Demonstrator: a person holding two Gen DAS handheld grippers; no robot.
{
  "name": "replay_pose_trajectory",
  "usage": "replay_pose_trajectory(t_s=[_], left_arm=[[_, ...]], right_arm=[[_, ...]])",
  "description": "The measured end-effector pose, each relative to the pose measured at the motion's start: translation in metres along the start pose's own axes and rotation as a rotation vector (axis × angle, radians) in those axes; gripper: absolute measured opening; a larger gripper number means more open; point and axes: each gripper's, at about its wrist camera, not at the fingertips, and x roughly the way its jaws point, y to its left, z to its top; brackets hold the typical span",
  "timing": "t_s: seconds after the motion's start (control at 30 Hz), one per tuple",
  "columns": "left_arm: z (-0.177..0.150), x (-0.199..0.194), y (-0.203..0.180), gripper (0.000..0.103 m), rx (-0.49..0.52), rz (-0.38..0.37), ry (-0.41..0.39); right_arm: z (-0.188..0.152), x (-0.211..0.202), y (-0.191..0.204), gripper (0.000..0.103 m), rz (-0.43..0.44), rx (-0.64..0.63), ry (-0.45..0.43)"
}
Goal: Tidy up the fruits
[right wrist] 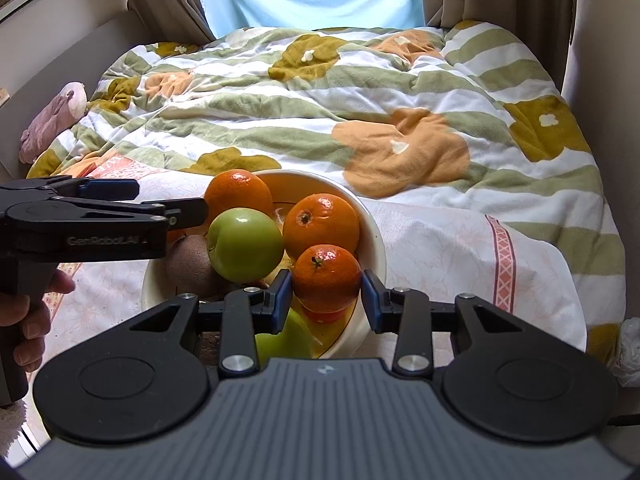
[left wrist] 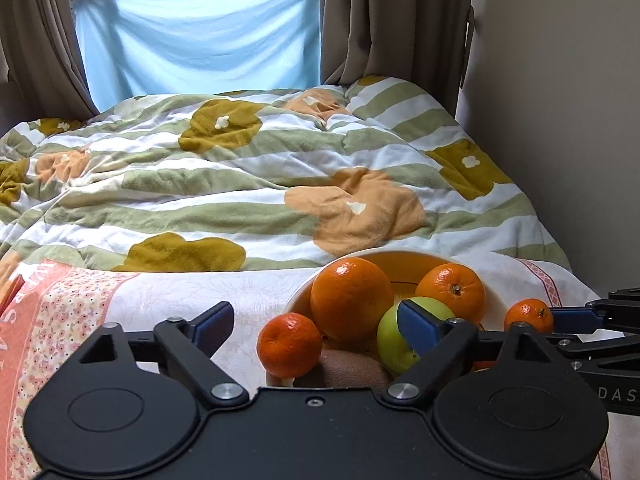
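Closest to us, our right claw (right wrist: pixel 326 294) is clamped on a small mandarin (right wrist: pixel 326 278), one blue pad pressing each side of it, over the near right part of the cream bowl (right wrist: pixel 372 236). Under that fruit we see a second green apple (right wrist: pixel 286 340) low in the bowl. Our left claw (left wrist: pixel 316 326) stands wide with nothing gripped: its right finger (left wrist: pixel 418 330) lies in front of a green apple (left wrist: pixel 390 340), its left finger (left wrist: pixel 214 320) is out over the bed sheet (left wrist: pixel 180 300), and between them, though touched by neither, sits another mandarin (left wrist: pixel 289 344) at the bowl's left rim. In the right wrist view a hand (right wrist: pixel 28 320) holds the left tool's grip at the left edge.

Moving outward, the bowl holds a large orange (left wrist: pixel 352 298) at the back, a second orange (left wrist: pixel 452 290) to its right, and a brown kiwi (left wrist: pixel 348 372) low at the near left beside the green apple. From the left wrist view the mandarin held by the right claw shows beyond the bowl's right rim.

The bowl rests on the pale floral sheet near the foot of the bed. Beyond it lies a rumpled duvet (left wrist: pixel 240 176) striped green and white with orange and mustard flowers, running up to the head of the bed. A pink plush toy (right wrist: pixel 54 118) lies at the bed's left edge. Behind hang brown curtains (left wrist: pixel 384 20) and a light blue cloth (left wrist: pixel 200 36) over the window.
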Motion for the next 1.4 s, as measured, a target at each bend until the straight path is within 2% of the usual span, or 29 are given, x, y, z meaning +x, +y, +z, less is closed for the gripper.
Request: replay_pose_trajectory(t_s=[0.4,0.73,0.8,0.83,0.87,1.17,1.4], left_arm=[[-0.025,-0.053,0.015,0.092,-0.045,-0.005,0.001],[-0.032,-0.069,0.019,0.092,-0.074,0.004,-0.008],[-0.032,-0.071,0.019,0.092,-0.076,0.007,-0.009],[-0.033,-0.072,0.019,0.092,-0.074,0.009,-0.012],[-0.033,-0.074,0.018,0.092,-0.072,0.011,-0.016],[-0.035,-0.084,0.02,0.092,-0.077,0.024,-0.029],[-0.04,-0.115,0.022,0.092,-0.079,0.028,-0.064]], right_arm=[[0.002,-0.006,0.002,0.052,0.005,-0.009,-0.003],[0.009,0.007,0.02,0.053,0.026,-0.047,0.0],[0.009,0.007,0.023,0.068,0.02,-0.052,-0.014],[0.009,0.008,0.024,0.083,0.016,-0.051,-0.016],[0.009,0.007,0.024,0.103,0.006,-0.046,-0.023],[0.004,-0.005,0.03,0.103,-0.017,-0.054,-0.055],[-0.001,-0.031,0.043,0.103,-0.025,-0.055,-0.095]])
